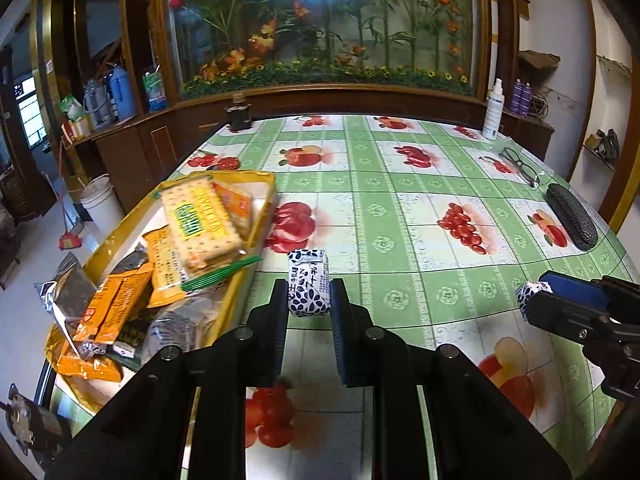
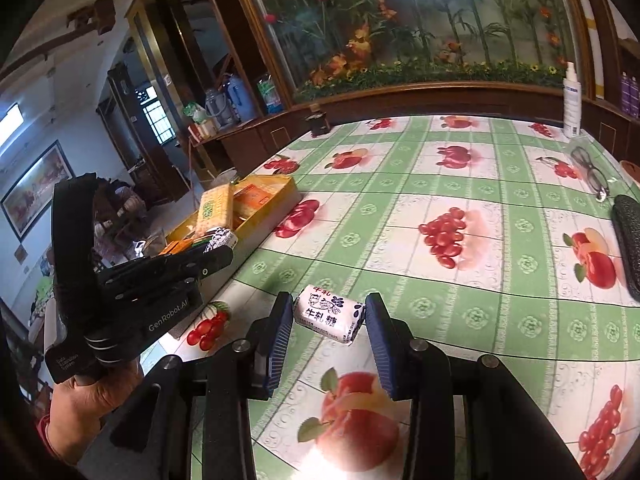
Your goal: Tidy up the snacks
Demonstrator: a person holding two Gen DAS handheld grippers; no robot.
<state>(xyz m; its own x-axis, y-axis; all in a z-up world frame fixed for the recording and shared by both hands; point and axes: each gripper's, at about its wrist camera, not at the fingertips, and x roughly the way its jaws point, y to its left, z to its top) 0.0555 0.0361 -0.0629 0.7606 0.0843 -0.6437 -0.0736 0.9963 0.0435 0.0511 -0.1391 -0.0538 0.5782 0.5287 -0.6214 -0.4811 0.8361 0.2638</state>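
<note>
Left gripper (image 1: 309, 292) nearest the lens in the left wrist view: jaws clamped on a white candy packet with blue leaf print (image 1: 308, 287), pinched across its narrow sides, standing on end between the pads, top poking above them. Held clear of the tabletop (image 1: 400, 208), just right of the yellow tray (image 1: 262, 216). Tray heaped with snacks: cracker pack with green lettering (image 1: 200, 220) on top, orange packets (image 1: 116, 304) below, dark wrappers at the near end.

Right gripper (image 2: 329, 320) in its own view: jaws closed on a second candy packet (image 2: 326, 315), gripped end to end, lying crosswise and slightly tilted, printed face up, raised over the fruit-print cloth. Same packet seen from the left wrist as a white-and-blue end (image 1: 529, 294) sticking out past the pads.

Hand (image 2: 86, 404) around the left gripper's handle at the lower left. Glasses (image 1: 520, 166) and dark case (image 1: 572, 216) far right on the tabletop, well apart from the tray.
</note>
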